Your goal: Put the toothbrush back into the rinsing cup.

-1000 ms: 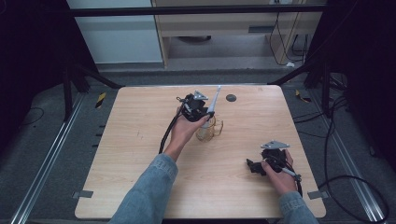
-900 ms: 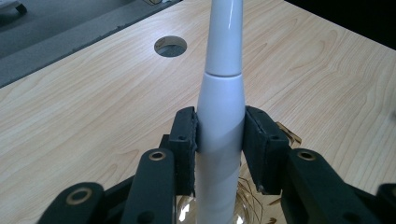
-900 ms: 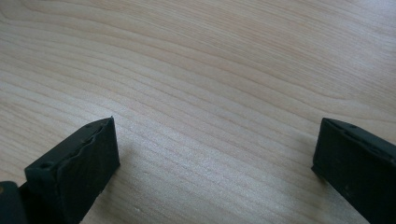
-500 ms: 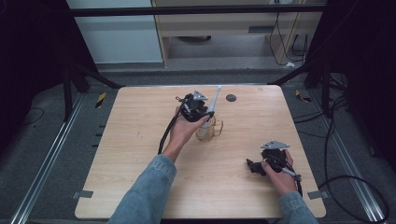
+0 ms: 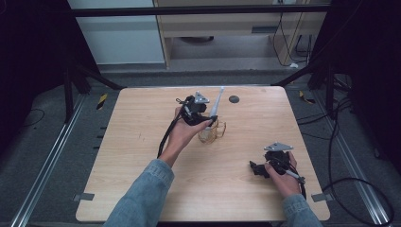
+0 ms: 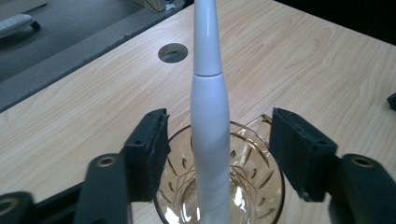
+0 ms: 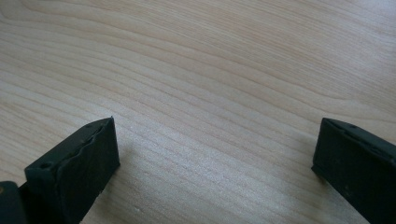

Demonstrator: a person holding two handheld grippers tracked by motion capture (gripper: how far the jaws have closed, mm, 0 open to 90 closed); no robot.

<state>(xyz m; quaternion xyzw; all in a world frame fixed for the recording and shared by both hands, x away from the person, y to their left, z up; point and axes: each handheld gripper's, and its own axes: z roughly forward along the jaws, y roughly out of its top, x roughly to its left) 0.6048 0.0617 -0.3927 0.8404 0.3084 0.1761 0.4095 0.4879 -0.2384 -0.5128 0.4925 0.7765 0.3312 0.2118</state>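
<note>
At frame centre, our left gripper [image 6: 218,154], jaws just opened, releases the light, slippery toothbrush [image 6: 208,93] standing in fragile amber glass [image 6: 266,182]; right gripper [image 7: 215,172] gapes empty.

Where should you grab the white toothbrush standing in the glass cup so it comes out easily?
Grip the toothbrush on its thick handle just above the cup rim, probably from above. It stands nearly upright and the handle is widest there. The left gripper already straddles that spot, pads apart.
</note>
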